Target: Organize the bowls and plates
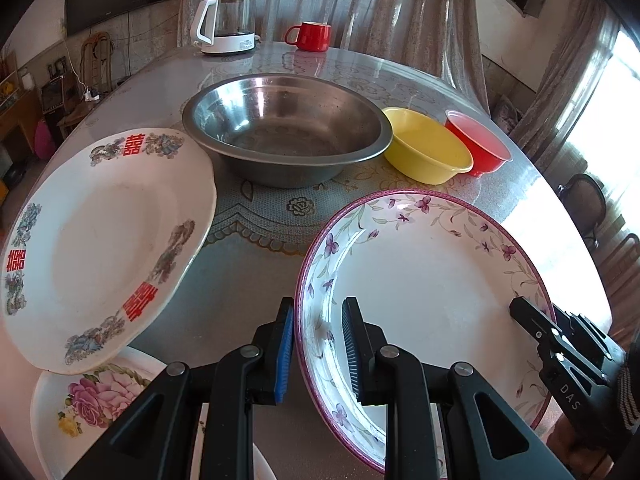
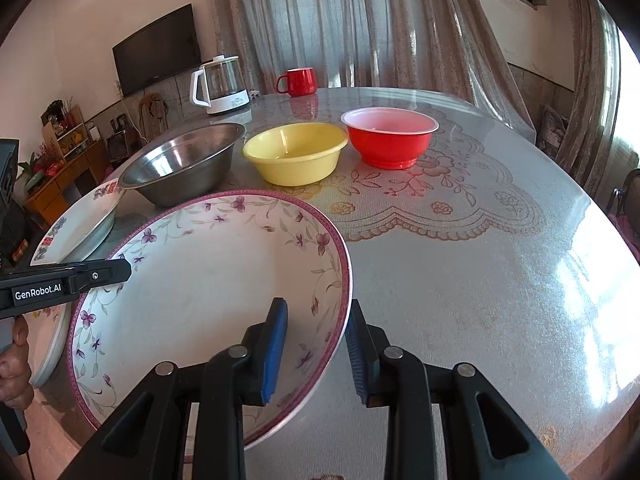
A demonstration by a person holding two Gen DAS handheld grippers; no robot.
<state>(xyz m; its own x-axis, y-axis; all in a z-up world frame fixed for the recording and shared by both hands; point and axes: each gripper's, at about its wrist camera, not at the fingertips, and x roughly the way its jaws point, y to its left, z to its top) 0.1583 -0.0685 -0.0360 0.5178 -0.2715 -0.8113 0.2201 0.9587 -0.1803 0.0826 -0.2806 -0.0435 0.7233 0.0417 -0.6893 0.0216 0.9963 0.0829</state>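
The purple-flowered plate sits lifted and tilted at the near edge of the counter, its rim pinched at 9 o'clock by the left gripper and at 3 o'clock by the right gripper, jaws narrowed onto the rim. Glazed rim held by two thin bites could slip or twist if the hands move unevenly, dropping onto the double-happiness plate beside it. The steel basin, yellow bowl and red bowl, in a row at 12 o'clock, look empty.

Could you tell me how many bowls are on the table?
3, in a row across the table: the steel bowl at the left, the yellow bowl in the middle, the red bowl at the right. None appears hidden.
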